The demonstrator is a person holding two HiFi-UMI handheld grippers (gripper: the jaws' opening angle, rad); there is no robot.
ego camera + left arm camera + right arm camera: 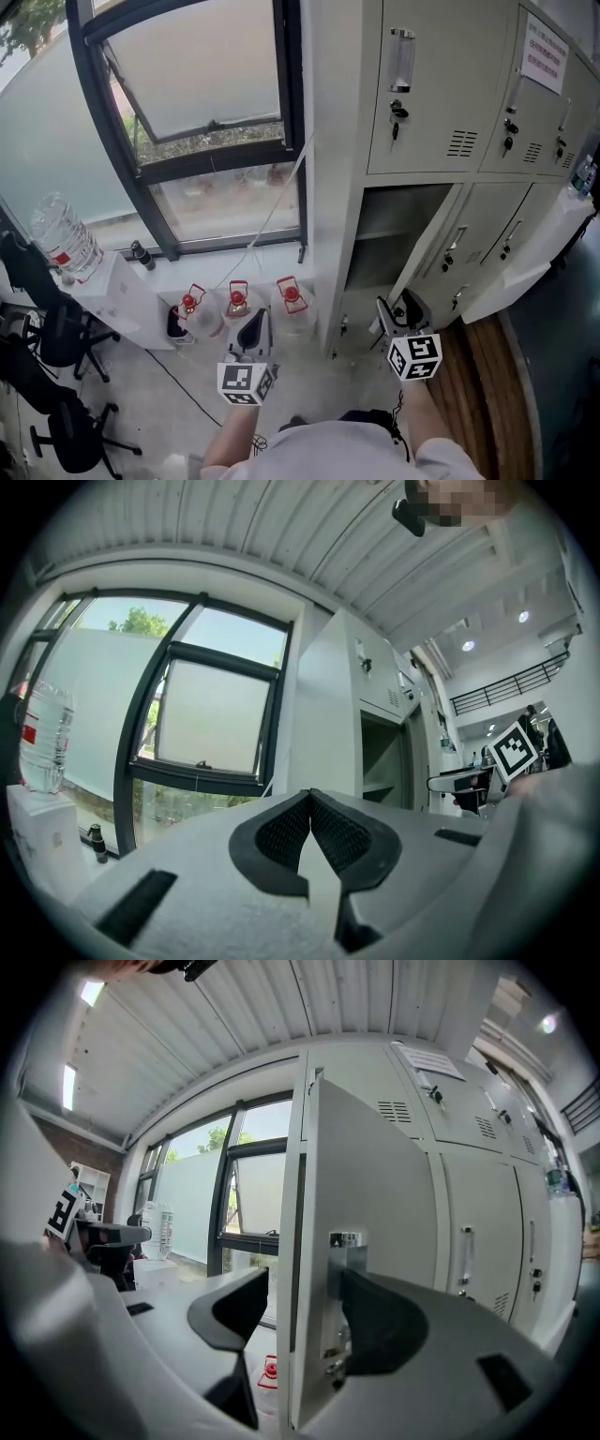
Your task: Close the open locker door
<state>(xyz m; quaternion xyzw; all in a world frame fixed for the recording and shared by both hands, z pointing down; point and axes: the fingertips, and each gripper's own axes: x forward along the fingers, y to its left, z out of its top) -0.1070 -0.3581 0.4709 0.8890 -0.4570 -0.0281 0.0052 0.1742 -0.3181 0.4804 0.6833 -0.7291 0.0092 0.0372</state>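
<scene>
White notice (545, 52) with red print on an upper locker door (530, 127), too small to read, red label (60, 256) on a water bottle (67, 230), illegible, small silver tag (345, 1239) on the open locker door (375, 1166), characters too tiny to make out.

Left tongs (310, 829) pressed together, empty, facing the window (211, 728) and open locker (382, 759)

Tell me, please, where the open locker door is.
In the head view the open locker door stands ajar at the cabinet's left end, nearest the window; its free edge sits between the right claw's parted jaws.
</scene>
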